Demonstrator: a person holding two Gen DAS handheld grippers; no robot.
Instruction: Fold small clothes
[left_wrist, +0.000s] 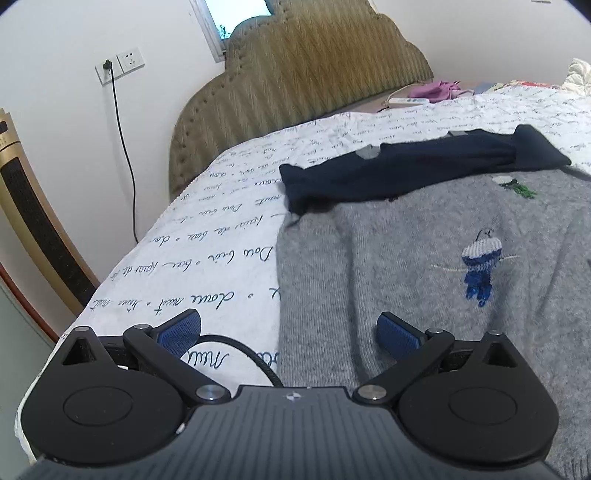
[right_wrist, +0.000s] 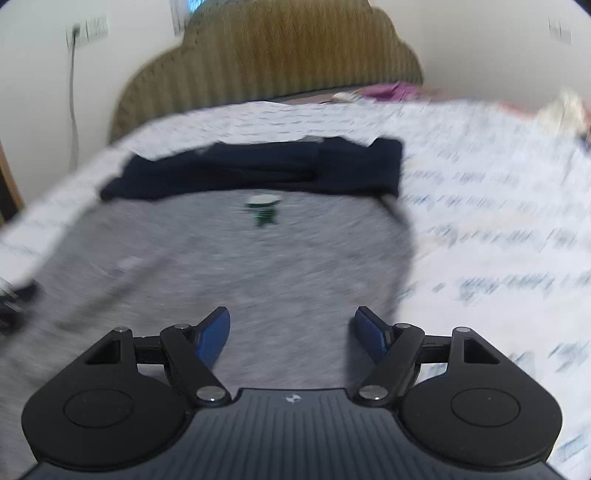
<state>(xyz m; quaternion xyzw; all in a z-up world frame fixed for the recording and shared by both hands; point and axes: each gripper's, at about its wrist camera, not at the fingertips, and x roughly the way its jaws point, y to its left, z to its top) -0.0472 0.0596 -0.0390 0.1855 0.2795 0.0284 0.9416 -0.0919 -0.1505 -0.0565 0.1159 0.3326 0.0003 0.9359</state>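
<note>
Indoors — bed (left_wrist: 207, 258) | script-print sheet (left_wrist: 177, 280) | padded headboard (left_wrist: 295, 74)

Bed (left_wrist: 207, 229) in script-printed white cover, grey sweater (left_wrist: 388, 266) flat, seemingly folded navy garment (left_wrist: 406, 170) overlapping it.

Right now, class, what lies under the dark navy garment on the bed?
The navy garment lies across the far edge of the grey sweater and partly on the printed bedsheet. Whatever part of the sweater it covers is hidden.
</note>
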